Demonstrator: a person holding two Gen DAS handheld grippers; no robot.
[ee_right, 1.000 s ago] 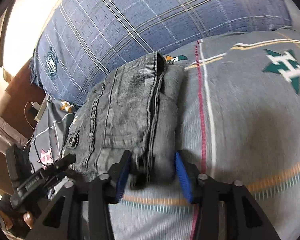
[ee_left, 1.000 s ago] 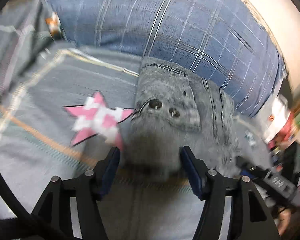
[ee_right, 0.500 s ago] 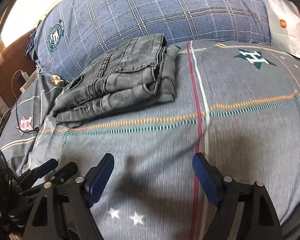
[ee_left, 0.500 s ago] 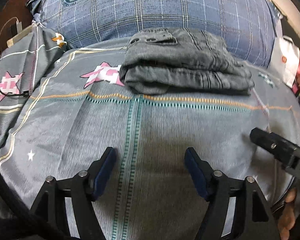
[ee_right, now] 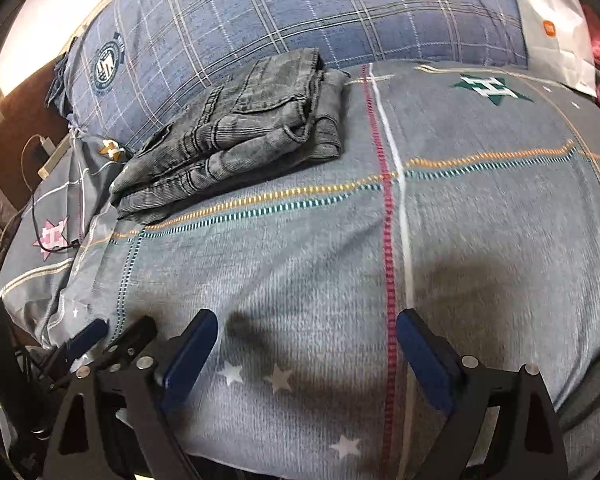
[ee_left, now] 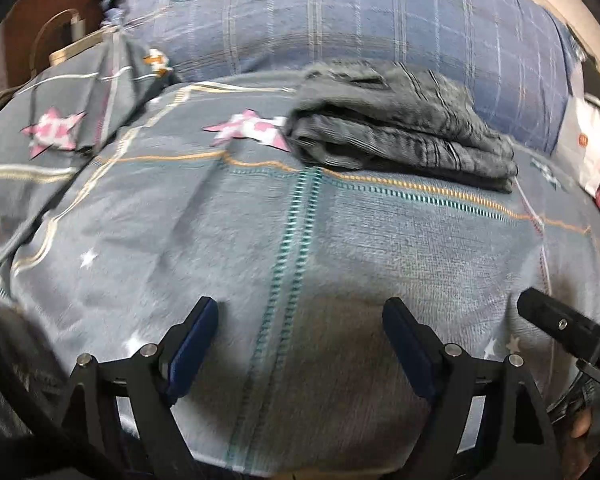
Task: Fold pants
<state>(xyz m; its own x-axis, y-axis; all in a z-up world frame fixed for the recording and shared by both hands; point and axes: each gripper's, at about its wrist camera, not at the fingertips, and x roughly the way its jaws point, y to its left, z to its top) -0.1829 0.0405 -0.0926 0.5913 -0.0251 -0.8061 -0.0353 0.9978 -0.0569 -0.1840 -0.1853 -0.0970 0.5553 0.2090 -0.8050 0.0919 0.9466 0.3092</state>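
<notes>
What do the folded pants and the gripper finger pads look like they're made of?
Pants: probably washed grey denim, matte, given the faded ribbed weave, dark topstitched seams and patch pocket.
Finger pads: seemingly blue rubber or soft plastic, smooth with a dull sheen, mounted on black, likely hard plastic, arms.

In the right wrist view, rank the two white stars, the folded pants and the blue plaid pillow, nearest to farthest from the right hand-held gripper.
From the right hand-held gripper:
1. Two white stars, on the bedspread between its fingers.
2. Folded pants, farther up the bed, to the left.
3. Blue plaid pillow, behind the pants, at the head of the bed.
</notes>
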